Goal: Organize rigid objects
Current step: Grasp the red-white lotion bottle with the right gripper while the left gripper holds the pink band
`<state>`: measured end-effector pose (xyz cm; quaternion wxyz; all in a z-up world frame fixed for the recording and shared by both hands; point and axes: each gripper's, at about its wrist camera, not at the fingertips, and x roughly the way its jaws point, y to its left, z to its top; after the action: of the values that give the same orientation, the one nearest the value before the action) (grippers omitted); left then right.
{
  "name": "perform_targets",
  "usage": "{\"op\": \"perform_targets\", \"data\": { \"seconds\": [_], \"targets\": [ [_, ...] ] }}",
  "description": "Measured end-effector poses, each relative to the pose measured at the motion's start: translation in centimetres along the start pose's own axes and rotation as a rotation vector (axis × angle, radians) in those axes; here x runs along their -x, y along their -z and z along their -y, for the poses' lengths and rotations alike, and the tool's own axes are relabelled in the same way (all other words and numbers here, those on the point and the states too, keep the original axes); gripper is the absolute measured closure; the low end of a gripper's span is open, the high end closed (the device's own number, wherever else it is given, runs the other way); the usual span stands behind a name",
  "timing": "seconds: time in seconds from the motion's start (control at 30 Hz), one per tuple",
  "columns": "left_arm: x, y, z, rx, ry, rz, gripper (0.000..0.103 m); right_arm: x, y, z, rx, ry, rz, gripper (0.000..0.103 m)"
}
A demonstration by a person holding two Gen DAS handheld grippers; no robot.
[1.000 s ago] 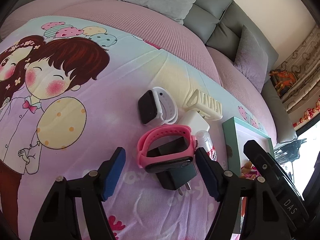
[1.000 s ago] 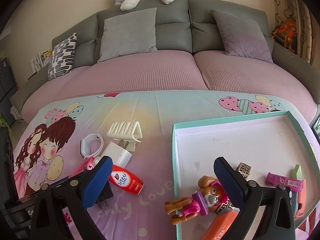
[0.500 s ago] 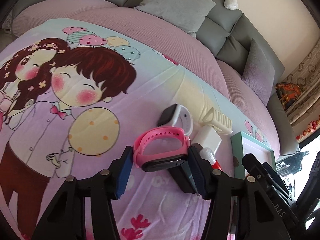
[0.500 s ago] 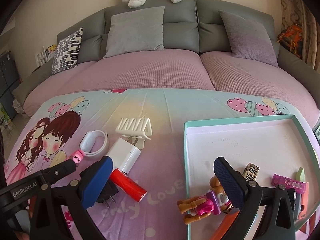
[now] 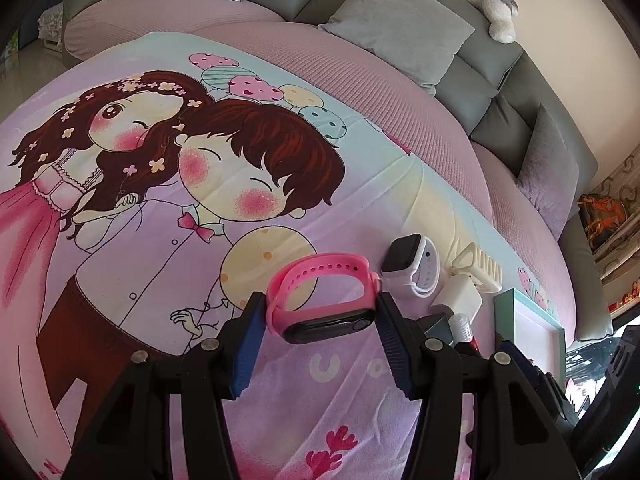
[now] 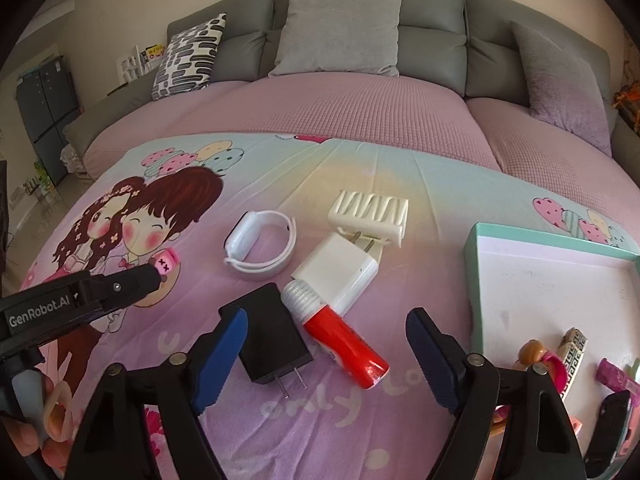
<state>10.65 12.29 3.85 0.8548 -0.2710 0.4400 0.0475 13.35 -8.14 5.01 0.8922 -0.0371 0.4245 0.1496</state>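
Note:
My left gripper [image 5: 320,320] is shut on a pink smartwatch [image 5: 320,308], its blue pads pressing both ends of the band just above the cartoon sheet. From the right wrist view, that gripper [image 6: 120,288] shows at the left with a bit of the pink watch [image 6: 166,260]. My right gripper [image 6: 324,332] hangs low over the sheet with its jaws closing. A black charger [image 6: 272,332] and a red tube [image 6: 344,340] lie between its pads, untouched. Behind them lie a white charger [image 6: 340,272], a white smartwatch [image 6: 260,244] and a cream clip [image 6: 370,212].
A teal-rimmed tray [image 6: 552,248] sits to the right, holding a toy figure [image 6: 536,356] and several small items at its near end. The sheet covers a pink sofa seat with grey cushions [image 6: 340,36] behind. A person's fingers [image 6: 24,432] show at lower left.
My left gripper closed on the pink watch and carried it left, off the black charger. My right gripper swung left from the tray to over the black charger and red tube, and its jaws narrowed.

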Motion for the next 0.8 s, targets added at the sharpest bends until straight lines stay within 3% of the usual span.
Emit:
{"op": "perform_targets", "data": {
  "seconds": [0.17,0.63,0.8],
  "targets": [
    [-0.1,0.0,-0.1,0.008,0.0,-0.006,0.046,-0.8,0.2,-0.5,0.034,0.015,-0.008,0.02],
    [-0.3,0.1,0.0,0.004,-0.002,-0.018,0.046,-1.8,0.7,1.0,-0.111,-0.149,-0.061,0.021],
    [-0.3,0.0,0.0,0.0,-0.006,-0.018,0.046,-1.7,0.7,0.9,-0.138,-0.208,-0.104,0.03]
  ]
}}
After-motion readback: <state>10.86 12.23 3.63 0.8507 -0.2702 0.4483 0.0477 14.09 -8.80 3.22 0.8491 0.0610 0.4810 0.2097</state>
